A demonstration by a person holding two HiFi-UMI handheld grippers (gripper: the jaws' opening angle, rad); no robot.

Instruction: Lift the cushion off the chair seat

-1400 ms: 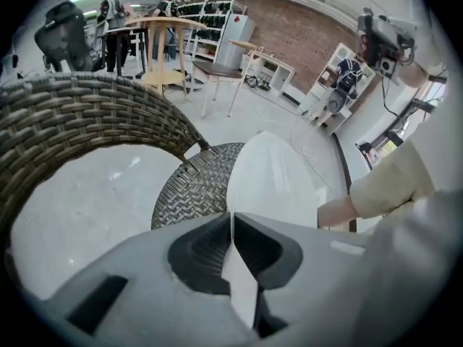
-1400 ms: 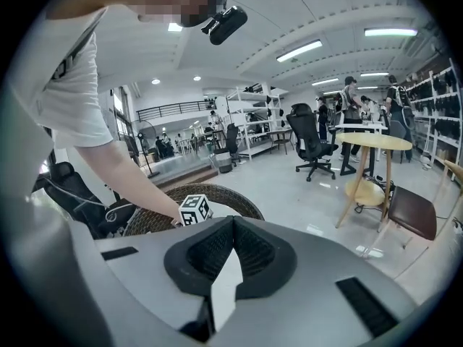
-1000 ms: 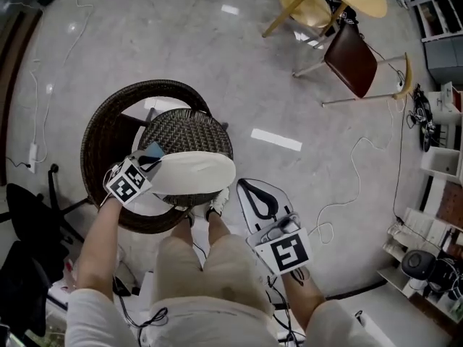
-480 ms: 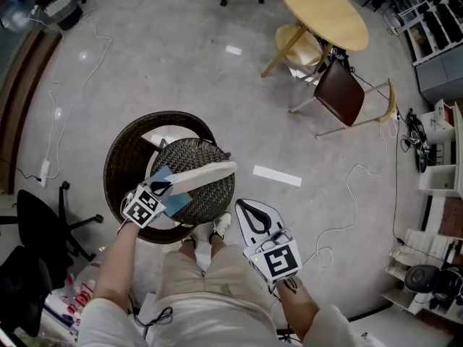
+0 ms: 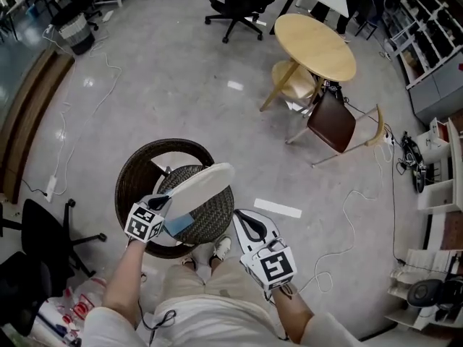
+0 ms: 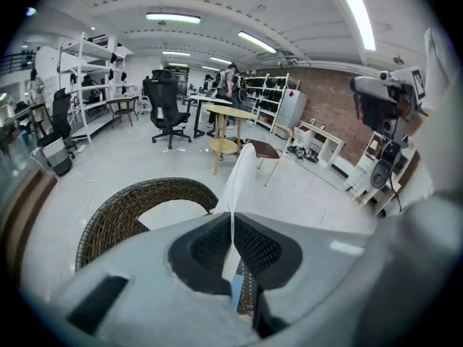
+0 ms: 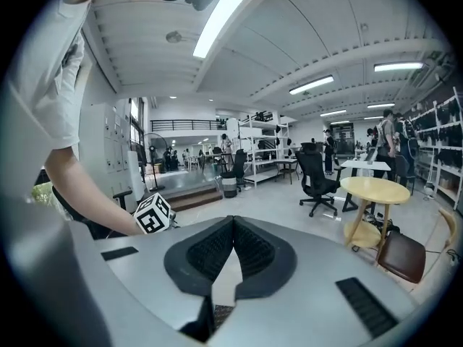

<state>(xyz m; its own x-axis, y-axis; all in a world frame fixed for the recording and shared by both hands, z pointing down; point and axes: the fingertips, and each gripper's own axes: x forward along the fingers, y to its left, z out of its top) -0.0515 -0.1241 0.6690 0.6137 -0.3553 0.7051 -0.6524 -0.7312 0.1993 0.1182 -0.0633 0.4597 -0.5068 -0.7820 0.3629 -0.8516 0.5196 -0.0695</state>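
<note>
well, the left gripper (image 6: pixel 233 221) has its jaws pinched together on the thin rim of the off-white round flat cushion (image 6: pixel 241 176), which runs edge-on away from that gripper's camera. in the head view the left gripper (image 5: pixel 163 204) grips the cushion (image 5: pixel 200 186) at its near-left rim. the cushion hangs tilted over the seat of the dark brown woven wicker chair (image 5: pixel 142 170). whether its near part touches the seat cannot be told, since gripper and cushion cover that spot. a light blue patch (image 5: pixel 181 221) shows under the cushion just beside the jaws; what it is cannot be made out.

the right gripper (image 7: pixel 232 226) has its jaws closed tip to tip with nothing between them. in the head view the right gripper (image 5: pixel 243 217) sits just right of the chair, apart from the cushion. the person's beige trousers (image 5: pixel 210 288) hide the chair's front edge.

the only print that can be made out is the black-and-white square marker pattern (image 5: pixel 147 223) on each gripper's cube. anything printed on the far white shelves (image 6: pixel 87 71) is too small to read.

further out on the grey floor (image 5: pixel 181 85) stand a round pale wooden table (image 5: pixel 316 46) and a dark red chair (image 5: pixel 331 121). a black office chair (image 5: pixel 235 2) is cut off by the top edge.
</note>
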